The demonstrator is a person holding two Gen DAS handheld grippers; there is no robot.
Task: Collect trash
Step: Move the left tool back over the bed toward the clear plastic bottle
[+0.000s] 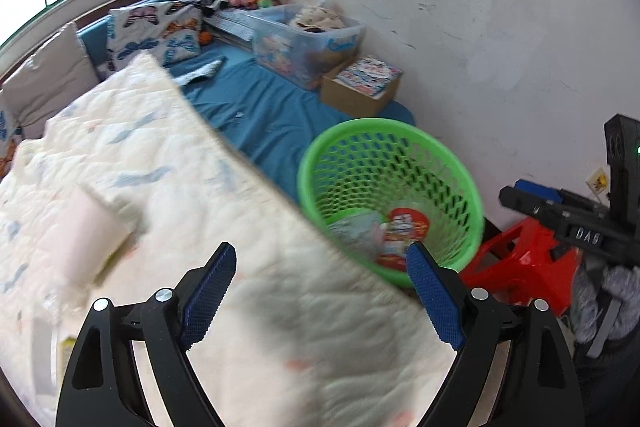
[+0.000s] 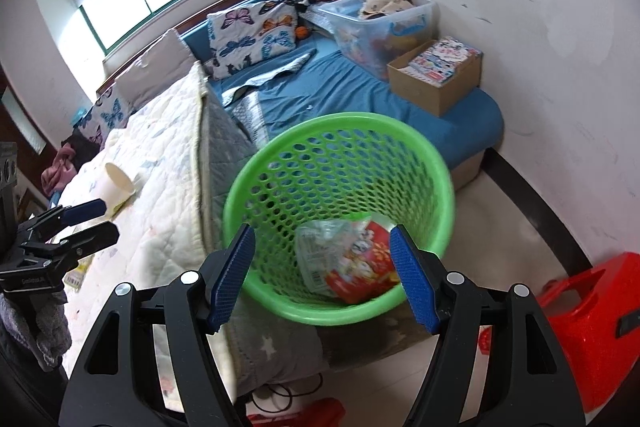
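Both my grippers, left (image 1: 320, 267) and right (image 2: 322, 247), gape empty; basket (image 2: 280, 299) under right holds wrappers (image 2: 352, 267), cup (image 1: 86, 235) left of it.

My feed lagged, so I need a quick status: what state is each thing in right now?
Left tool: open, empty, over the quilt.
Right tool: jaws apart either side of the basket; grip unclear.
Green basket: tilted toward the camera, wrappers inside.
Red wrapper: in the basket bottom.
Paper cup: lying on its side on the quilt.
Clear bin: lidless, full.
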